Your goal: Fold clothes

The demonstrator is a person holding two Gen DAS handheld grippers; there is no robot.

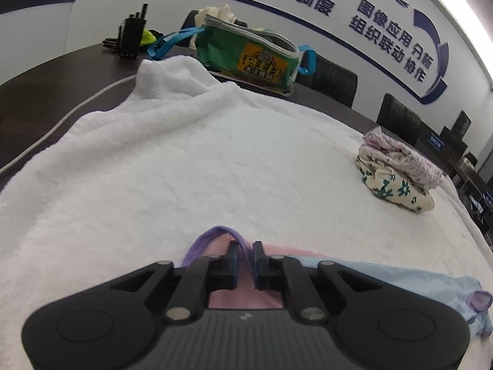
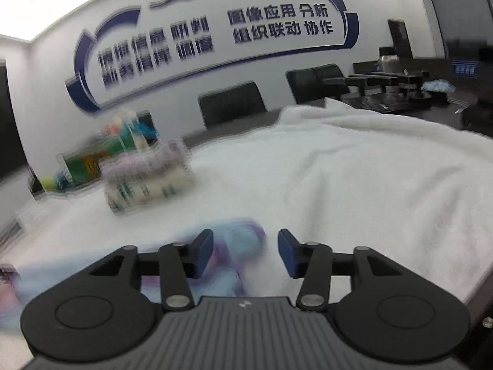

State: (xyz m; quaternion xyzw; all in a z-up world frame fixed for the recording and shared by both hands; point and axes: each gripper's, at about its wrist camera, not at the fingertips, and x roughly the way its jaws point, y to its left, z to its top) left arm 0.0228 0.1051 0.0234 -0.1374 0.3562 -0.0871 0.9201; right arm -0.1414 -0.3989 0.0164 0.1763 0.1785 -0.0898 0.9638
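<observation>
Two grippers (image 1: 245, 251) (image 2: 245, 248), one pastel garment (image 1: 385, 273), seemingly two folded clothes (image 1: 397, 169).

Both wrist cameras sit low and close over the white blanket (image 1: 215, 160) on the table (image 1: 61, 74), looking forward along their claws toward the lettered wall (image 2: 215, 30), sharing the folded floral pile (image 1: 397, 172) and green bag (image 1: 246, 55).
</observation>
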